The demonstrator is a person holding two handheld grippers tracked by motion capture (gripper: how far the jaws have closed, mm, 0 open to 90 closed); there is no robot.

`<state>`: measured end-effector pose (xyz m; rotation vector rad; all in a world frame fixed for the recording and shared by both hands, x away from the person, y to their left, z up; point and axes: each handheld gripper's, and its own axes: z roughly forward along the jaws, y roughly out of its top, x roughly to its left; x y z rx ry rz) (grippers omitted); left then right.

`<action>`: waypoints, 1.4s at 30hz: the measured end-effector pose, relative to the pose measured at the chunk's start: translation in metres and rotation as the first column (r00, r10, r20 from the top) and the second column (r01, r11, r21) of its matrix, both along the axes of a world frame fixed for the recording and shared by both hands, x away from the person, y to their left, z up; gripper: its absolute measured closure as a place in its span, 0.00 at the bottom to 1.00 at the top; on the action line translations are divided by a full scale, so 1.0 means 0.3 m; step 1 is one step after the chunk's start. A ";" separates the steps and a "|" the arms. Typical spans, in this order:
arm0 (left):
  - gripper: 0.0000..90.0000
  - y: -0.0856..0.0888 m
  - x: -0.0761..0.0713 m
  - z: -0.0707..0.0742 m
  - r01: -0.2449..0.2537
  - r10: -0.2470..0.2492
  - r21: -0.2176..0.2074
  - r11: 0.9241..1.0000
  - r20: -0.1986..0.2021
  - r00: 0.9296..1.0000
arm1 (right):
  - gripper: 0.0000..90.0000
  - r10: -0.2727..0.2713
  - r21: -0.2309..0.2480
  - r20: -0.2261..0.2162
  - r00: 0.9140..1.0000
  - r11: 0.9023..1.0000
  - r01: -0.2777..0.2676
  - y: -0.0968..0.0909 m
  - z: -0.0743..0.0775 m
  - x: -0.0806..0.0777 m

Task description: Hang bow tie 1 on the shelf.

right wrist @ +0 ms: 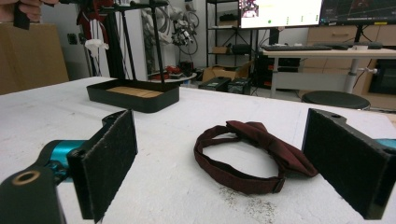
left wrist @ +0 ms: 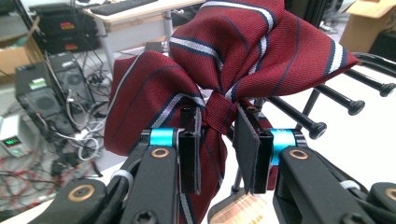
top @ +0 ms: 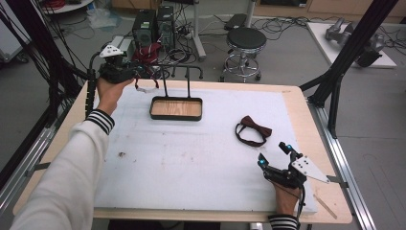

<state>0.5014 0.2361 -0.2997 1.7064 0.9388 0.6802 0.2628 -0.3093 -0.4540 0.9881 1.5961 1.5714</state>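
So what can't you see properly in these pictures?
- High view: the striped bow tie is mostly hidden behind the left tool and hand, so its stripes are too small to read.
- Left gripper view: the rack prongs are partly hidden by that tie, and the tray is cut off by the bottom edge.
- Right gripper view: the dark bow tie has its far end behind the right tool.

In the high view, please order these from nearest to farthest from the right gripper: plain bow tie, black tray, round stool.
From the right gripper:
1. Plain bow tie, just beyond it on the white mat.
2. Black tray, mid-table, toward the left.
3. Round stool, on the floor behind the table.
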 end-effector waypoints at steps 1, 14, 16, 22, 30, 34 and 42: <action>0.80 0.001 0.002 -0.005 -0.005 0.005 0.004 1.000 -0.004 1.000 | 0.11 -0.001 0.000 0.001 1.000 1.000 0.001 0.000 0.000 0.000; 0.80 0.037 -0.003 -0.068 -0.061 0.061 0.017 0.998 -0.032 0.998 | 0.11 -0.001 -0.001 0.000 1.000 1.000 0.001 0.000 0.000 0.000; 0.80 0.042 -0.006 -0.082 -0.070 0.070 0.021 0.997 -0.038 0.997 | 0.11 -0.001 0.000 0.001 1.000 1.000 0.001 0.001 0.000 0.000; 0.80 0.058 -0.015 -0.098 -0.087 0.088 0.031 0.996 -0.045 0.995 | 0.11 -0.001 -0.002 0.002 1.000 1.000 0.001 0.001 0.000 0.000; 0.80 0.063 -0.023 -0.118 -0.089 0.091 0.037 0.995 -0.060 0.994 | 0.11 -0.001 -0.002 0.002 1.000 1.000 0.001 0.001 0.000 0.000; 0.80 0.070 -0.028 -0.141 -0.092 0.095 0.042 0.995 -0.075 0.993 | 0.11 0.000 -0.004 0.005 1.000 1.000 0.000 0.001 0.000 0.001; 0.80 0.077 -0.033 -0.158 -0.091 0.095 0.045 0.995 -0.086 0.992 | 0.11 -0.001 -0.004 0.005 1.000 1.000 0.001 0.001 0.000 0.001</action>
